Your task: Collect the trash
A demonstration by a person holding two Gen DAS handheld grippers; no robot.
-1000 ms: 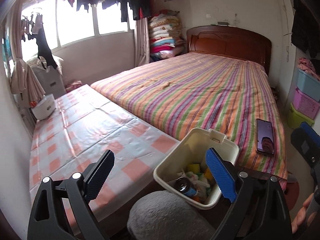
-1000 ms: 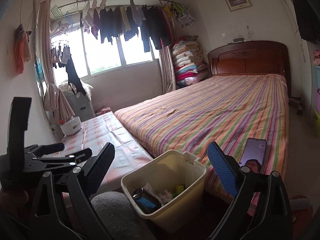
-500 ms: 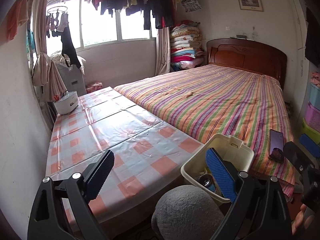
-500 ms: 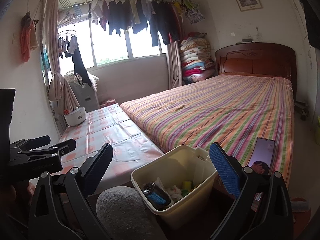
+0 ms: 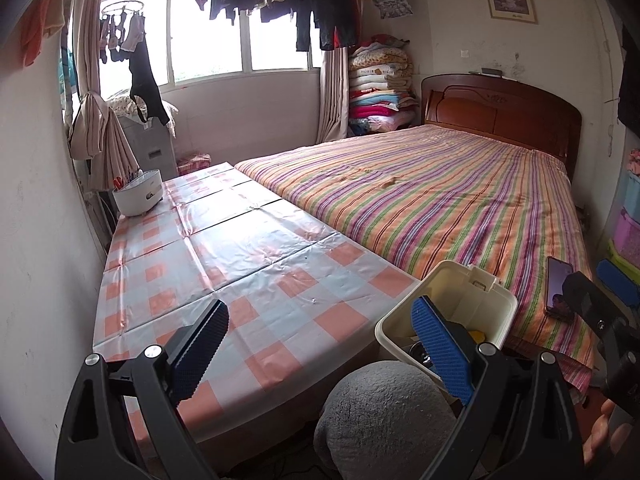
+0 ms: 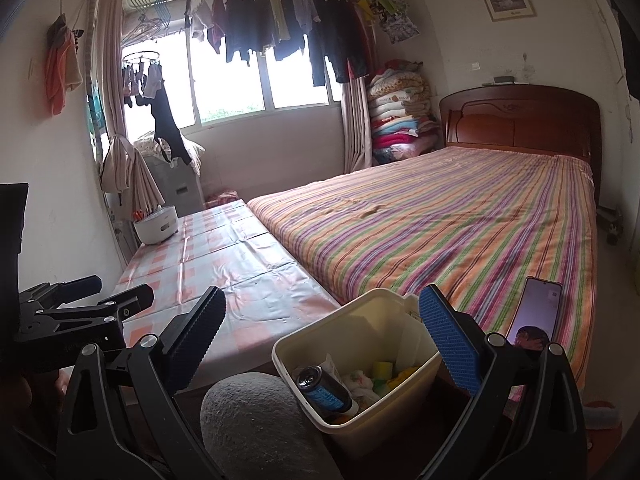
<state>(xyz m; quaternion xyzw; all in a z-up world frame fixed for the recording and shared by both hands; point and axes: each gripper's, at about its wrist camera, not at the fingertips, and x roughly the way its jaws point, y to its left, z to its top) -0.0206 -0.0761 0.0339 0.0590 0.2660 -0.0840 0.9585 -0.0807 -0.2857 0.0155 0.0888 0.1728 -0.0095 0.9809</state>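
Near right in the left wrist view: cream plastic bin (image 5: pixel 472 304), part hidden behind the left tool (image 5: pixel 320 344), jaws released, empty.

Right wrist view: bin near centre holds a blue can (image 6: pixel 324 390), crumpled wrappers (image 6: pixel 360 380), yellow scraps (image 6: pixel 382 369). Light, stiff; grip a rim wall. Right tool (image 6: pixel 322 340) released, empty.

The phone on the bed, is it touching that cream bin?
Apart. The right wrist view shows striped bedspread between the phone and the bin.
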